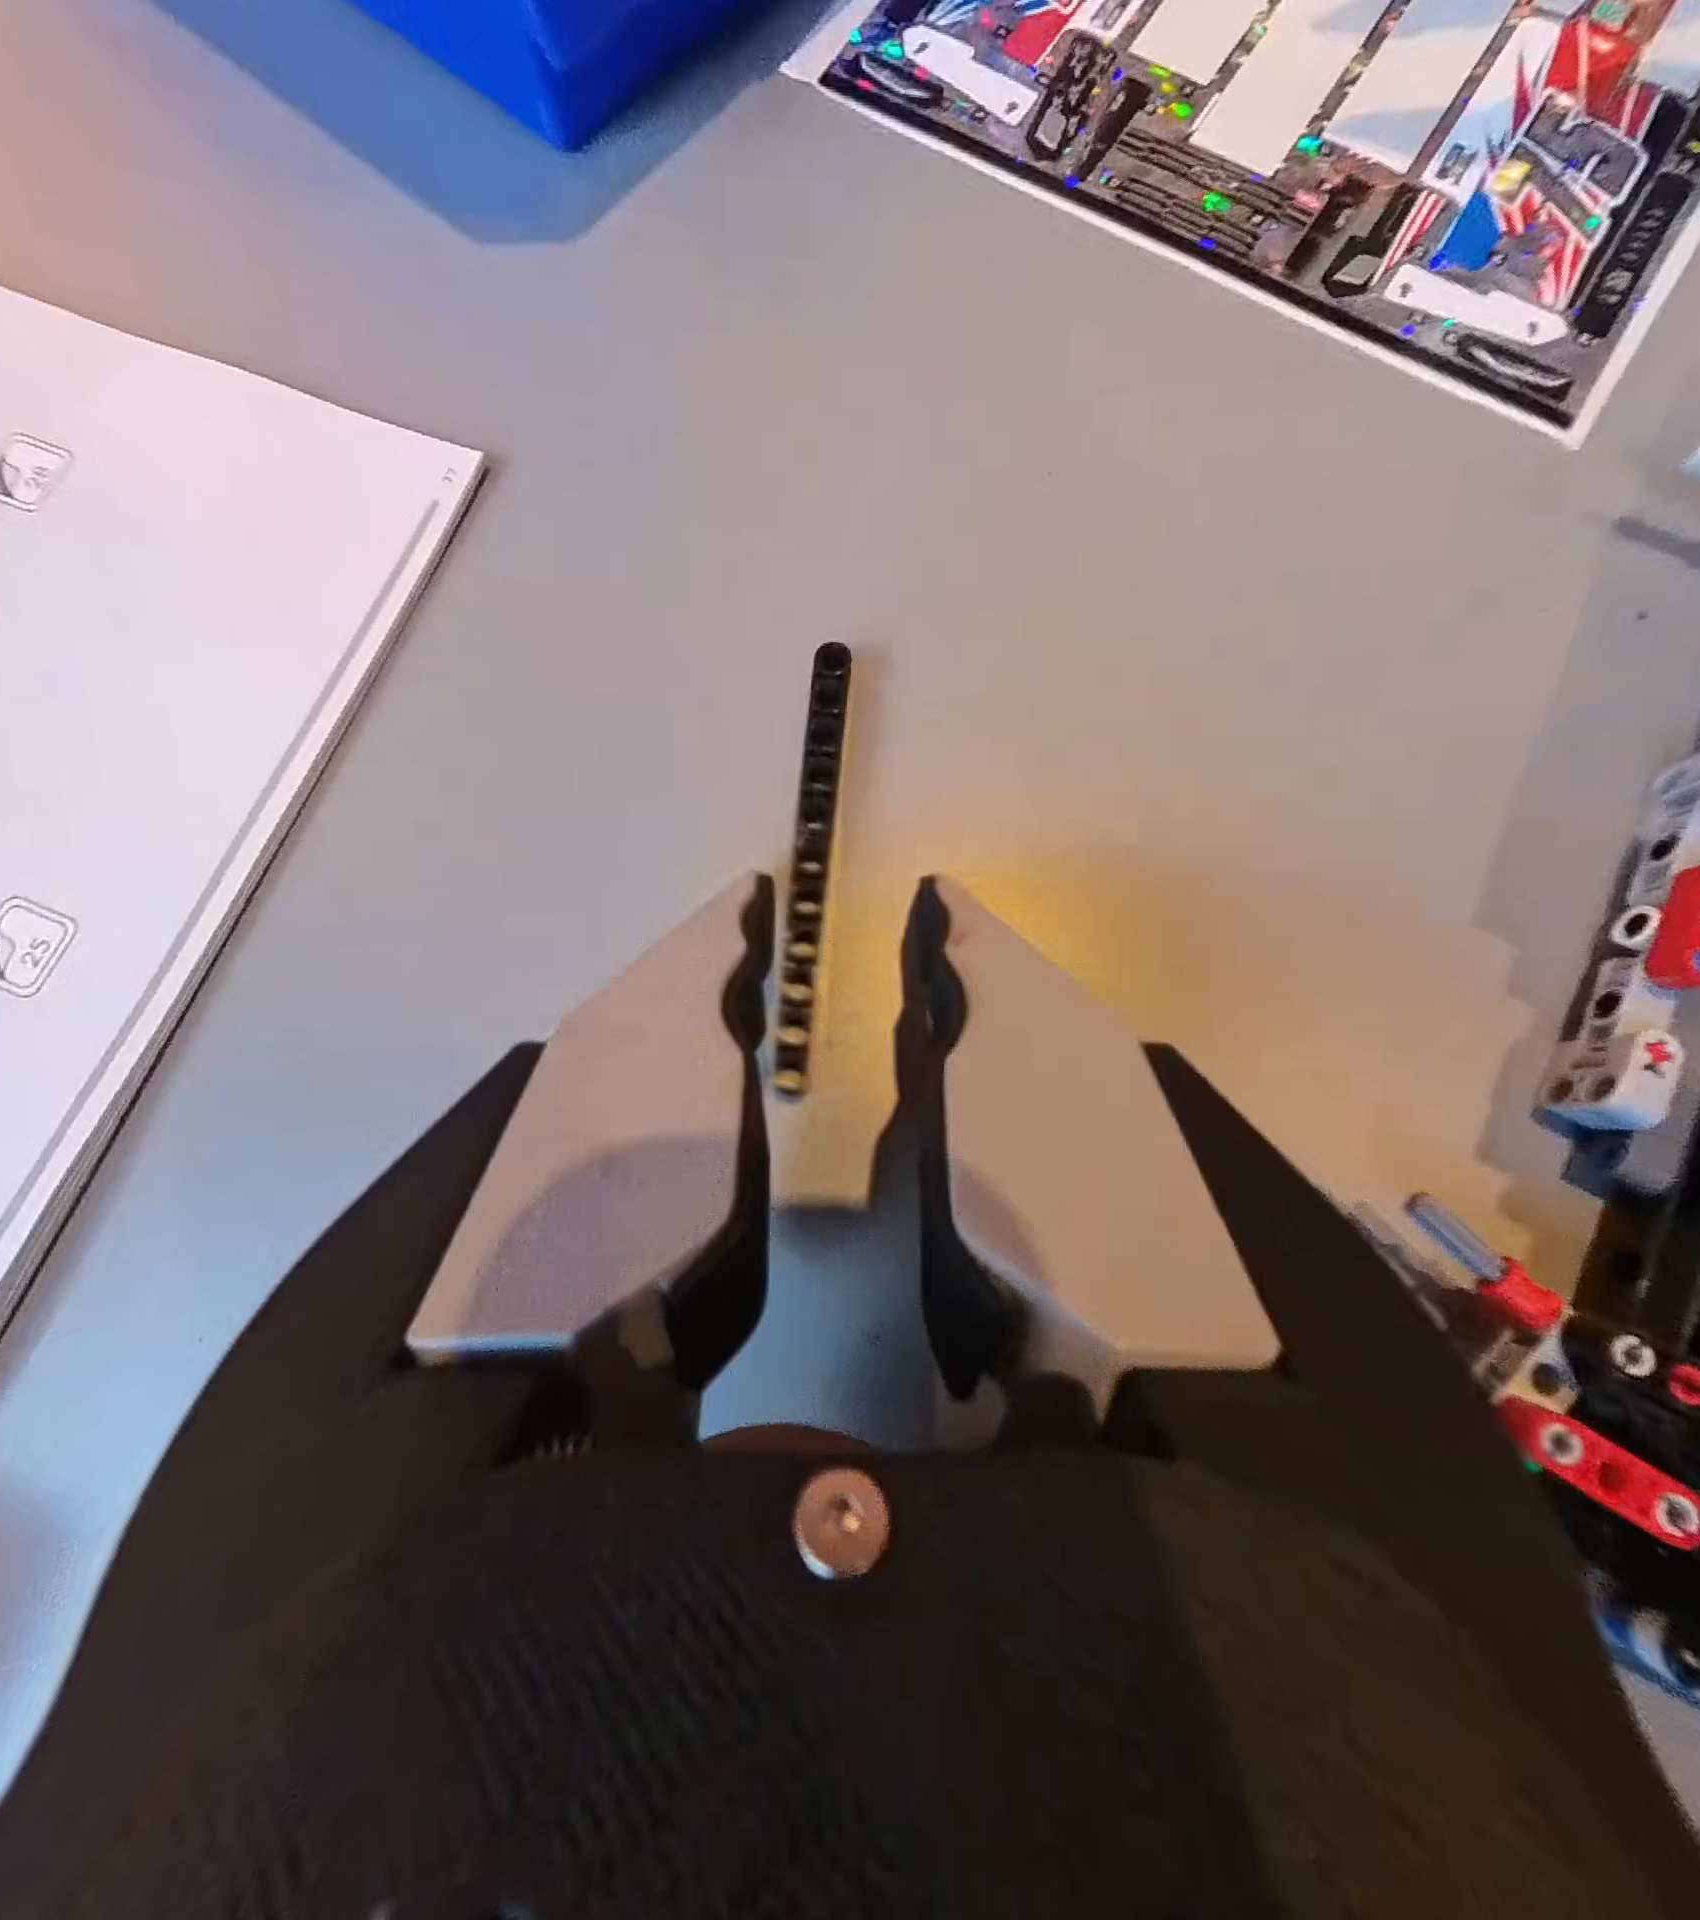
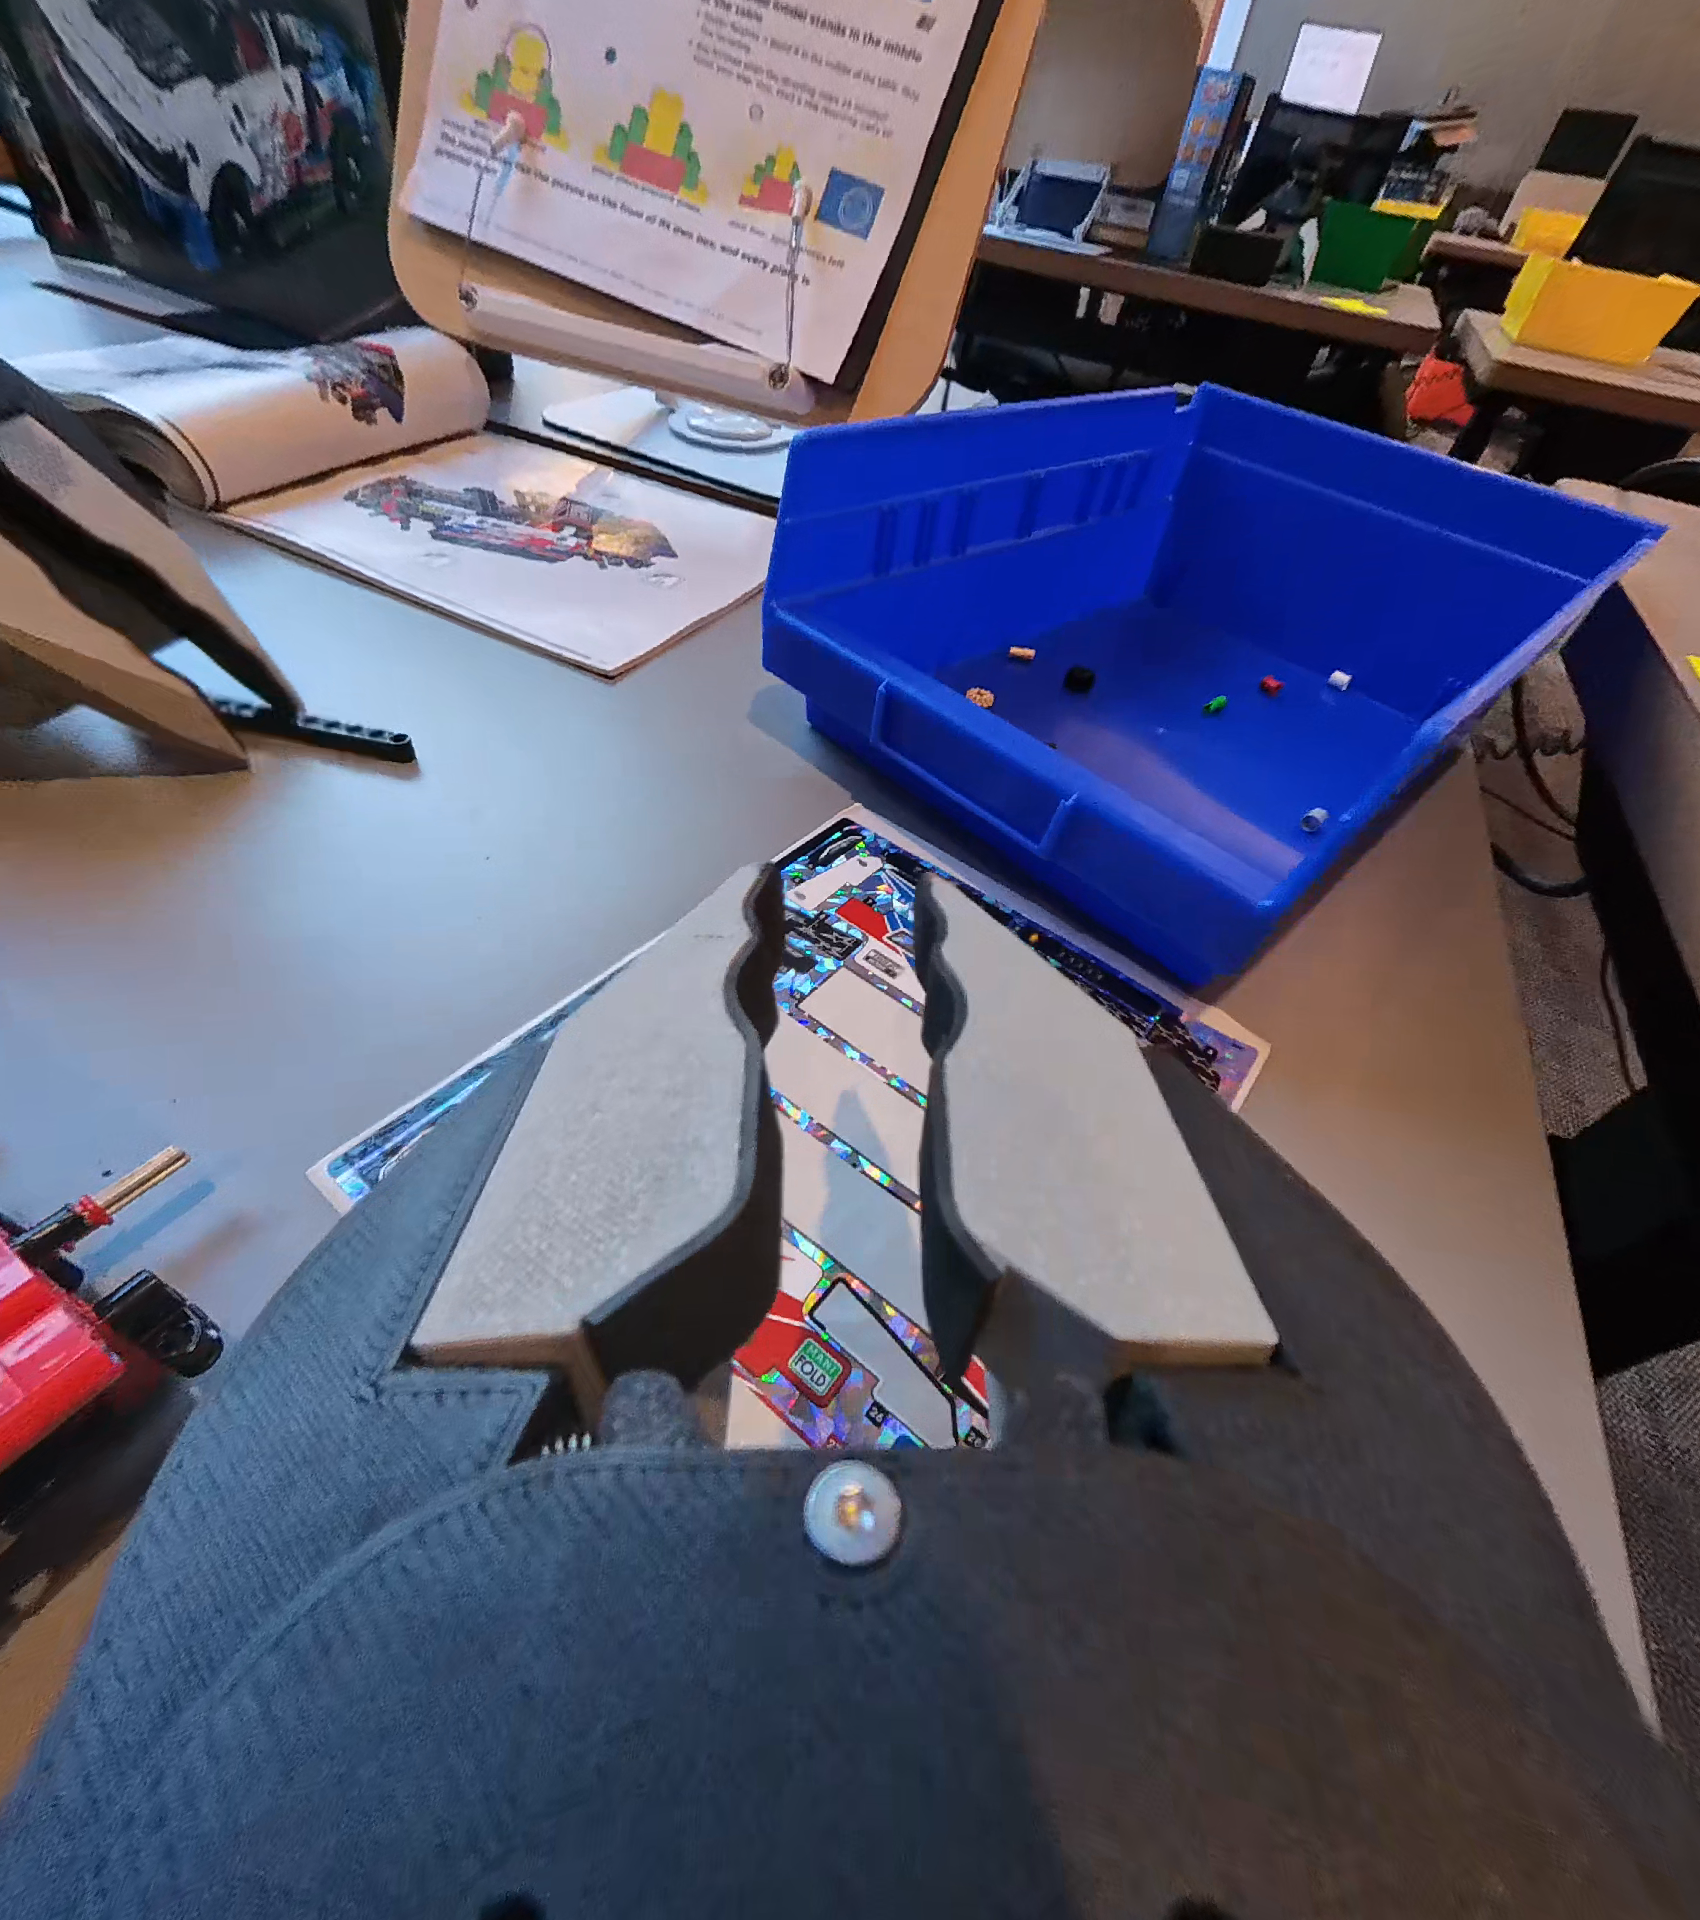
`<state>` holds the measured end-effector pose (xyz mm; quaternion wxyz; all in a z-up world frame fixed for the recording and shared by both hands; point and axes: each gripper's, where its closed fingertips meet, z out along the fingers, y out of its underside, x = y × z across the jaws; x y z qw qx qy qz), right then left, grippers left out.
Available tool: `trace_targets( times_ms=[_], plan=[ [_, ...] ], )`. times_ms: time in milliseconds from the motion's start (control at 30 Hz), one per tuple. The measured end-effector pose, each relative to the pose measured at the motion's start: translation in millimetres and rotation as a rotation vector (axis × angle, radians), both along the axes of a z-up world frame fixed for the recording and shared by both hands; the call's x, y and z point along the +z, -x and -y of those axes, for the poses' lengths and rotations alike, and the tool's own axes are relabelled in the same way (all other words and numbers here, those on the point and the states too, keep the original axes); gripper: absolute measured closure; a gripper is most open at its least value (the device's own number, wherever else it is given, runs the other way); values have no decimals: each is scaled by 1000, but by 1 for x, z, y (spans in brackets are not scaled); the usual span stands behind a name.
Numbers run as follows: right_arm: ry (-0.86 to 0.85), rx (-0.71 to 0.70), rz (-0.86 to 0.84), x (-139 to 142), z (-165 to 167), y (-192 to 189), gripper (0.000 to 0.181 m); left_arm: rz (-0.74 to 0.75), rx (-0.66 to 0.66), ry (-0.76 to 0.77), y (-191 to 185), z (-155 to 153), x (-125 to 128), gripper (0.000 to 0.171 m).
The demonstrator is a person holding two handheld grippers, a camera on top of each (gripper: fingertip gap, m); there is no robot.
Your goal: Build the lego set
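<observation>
On the grey surface (image 1: 1085,582), an open instruction booklet (image 1: 150,675) lies at nine o'clock in the left wrist view. The left tongs (image 1: 844,883) gape open around a long black beam (image 1: 813,862) lying flat at centre. At three o'clock sits the partly built model (image 1: 1677,1039). The right tongs (image 2: 846,883) hover open above a sticker sheet (image 2: 846,1049); a blue bin (image 2: 1189,665) stands at one o'clock, with more desks behind.
</observation>
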<state>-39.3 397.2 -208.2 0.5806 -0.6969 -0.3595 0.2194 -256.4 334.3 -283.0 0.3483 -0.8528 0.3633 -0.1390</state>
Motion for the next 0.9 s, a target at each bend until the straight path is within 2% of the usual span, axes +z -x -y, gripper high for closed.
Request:
trace_targets(
  times_ms=[67,100,267,367,433,533,633,700,767,900],
  plan=[
    [-5,0,-24,3,0,-2,163,13,18,16,0,-1,0,153],
    [-8,-1,-36,5,0,-3,166,19,7,11,-1,0,0,166],
    [-28,-3,-90,12,-3,-7,167,25,-3,-9,-1,0,0,168],
    [-34,-5,-106,14,-3,-8,168,-35,-1,-50,3,-1,3,168],
    [-42,-1,-109,15,-1,-8,169,-38,1,-98,5,0,17,168],
    [-59,18,-109,17,2,-7,171,12,73,-156,27,5,50,168],
    [-118,63,-131,29,14,-6,172,80,148,-156,59,30,74,168],
    [-153,120,-143,43,32,-6,167,111,185,-138,76,60,79,168],
    [-138,204,-126,54,59,-4,156,73,217,-139,94,94,74,168],
    [-116,356,-25,71,121,5,128,-25,293,-103,125,158,47,168]
  ],
)
